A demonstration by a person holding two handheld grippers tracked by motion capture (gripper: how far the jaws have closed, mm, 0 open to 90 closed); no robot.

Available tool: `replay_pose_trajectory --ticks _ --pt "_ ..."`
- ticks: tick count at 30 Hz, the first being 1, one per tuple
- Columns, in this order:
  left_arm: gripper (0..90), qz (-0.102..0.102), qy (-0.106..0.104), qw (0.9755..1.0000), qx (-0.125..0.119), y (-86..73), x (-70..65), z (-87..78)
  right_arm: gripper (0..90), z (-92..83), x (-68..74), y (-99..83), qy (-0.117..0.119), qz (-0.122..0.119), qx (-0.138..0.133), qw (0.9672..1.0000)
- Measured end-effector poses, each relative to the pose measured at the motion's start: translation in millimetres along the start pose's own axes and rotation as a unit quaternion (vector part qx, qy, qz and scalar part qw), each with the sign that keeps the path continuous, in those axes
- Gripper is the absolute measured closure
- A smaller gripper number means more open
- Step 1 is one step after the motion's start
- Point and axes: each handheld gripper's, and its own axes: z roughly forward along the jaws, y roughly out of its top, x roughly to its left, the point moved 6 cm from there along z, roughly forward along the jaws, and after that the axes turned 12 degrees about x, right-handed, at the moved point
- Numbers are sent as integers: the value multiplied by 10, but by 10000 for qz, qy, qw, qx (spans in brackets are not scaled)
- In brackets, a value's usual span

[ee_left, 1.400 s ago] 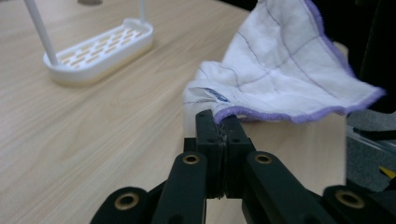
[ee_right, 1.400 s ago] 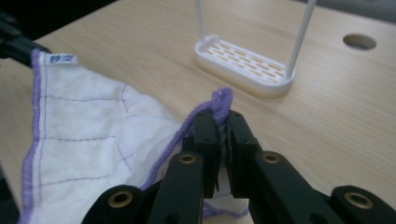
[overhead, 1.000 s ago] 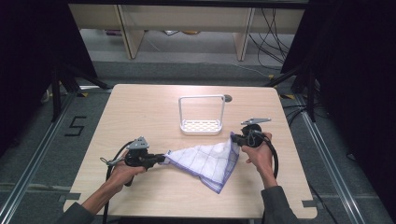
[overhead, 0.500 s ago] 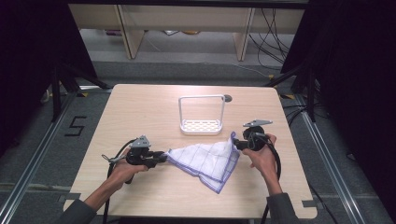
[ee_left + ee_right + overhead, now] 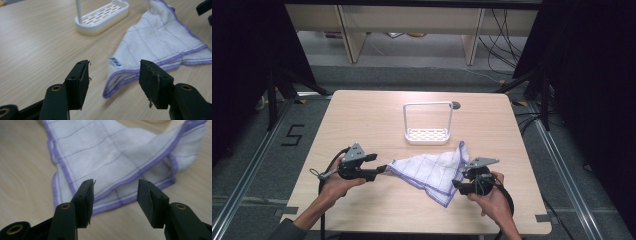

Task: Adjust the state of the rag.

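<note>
While both sets of fingers stand spread, just opened, gripping nothing | cloth lies rumpled on tabletop between left gripper and right gripper | risk: right pinch catches both folded layers, or pushes hem away.

White cloth with purple edging lying crumpled on the wooden table, left gripper at its left corner, right gripper at its near right edge, white rack just beyond it
</note>
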Motion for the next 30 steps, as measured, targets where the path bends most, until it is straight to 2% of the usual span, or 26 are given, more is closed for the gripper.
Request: replay_pose_trajectory --ticks 1,3,4,5,6,7,8,9,13,14,15,16,17,21,23,25,26,27,29,30 --pt "401 105 -101 9999 0 46 -95 27 494 12 118 -66 44 -24 108 9999" --pt "401 198 -207 9996 29 81 -188 63 497 9 210 -95 58 -48 -6 10000" --pt "401 198 -207 9996 29 81 -188 63 497 9 210 -95 58 -48 -6 10000" --pt "398 324 -427 9985 88 137 -327 133 502 -14 314 -166 43 -174 79 9998" --pt "396 395 -460 9981 115 164 -378 168 505 -1 357 -179 44 -121 8 9999" --pt "395 457 -542 9974 142 194 -427 206 510 15 391 -207 4 -192 -8 9998" --pt "393 457 -542 9974 142 194 -427 206 510 15 391 -207 4 -192 -8 9998" --pt "393 482 -610 9969 114 264 -523 295 518 34 493 -269 101 -225 115 9996" --pt "398 632 -785 9947 188 384 -659 445 536 89 561 -300 43 -345 208 9992" --pt "402 684 -943 9929 221 449 -747 544 561 126 604 -281 69 -306 152 9994" --pt "402 728 -969 9923 240 470 -768 577 567 133 595 -273 19 -442 179 9989" --pt "401 728 -969 9923 240 470 -768 577 567 133 595 -273 19 -442 179 9989" --pt "402 696 -1091 9913 254 518 -816 658 592 153 618 -263 10 -415 186 9990" --pt "405 634 -1126 9912 273 557 -808 736 609 223 647 -247 27 -471 191 9987" --pt "405 575 -1129 9915 302 558 -794 765 619 261 666 -250 77 -488 341 9982" --pt "403 516 -1162 9915 278 557 -777 774 669 308 650 -238 -26 -489 263 9985" --pt "402 514 -1158 9915 296 555 -763 770 695 290 648 -245 29 -464 357 9983" --pt "402 492 -1147 9917 302 554 -748 769 738 293 627 -242 3 -553 336 9979" --pt "401 454 -1197 9913 301 556 -738 765 822 299 600 -254 -91 -550 238 9982" --pt "401 443 -1213 9912 298 558 -734 763 861 293 558 -250 -204 -765 211 9966"
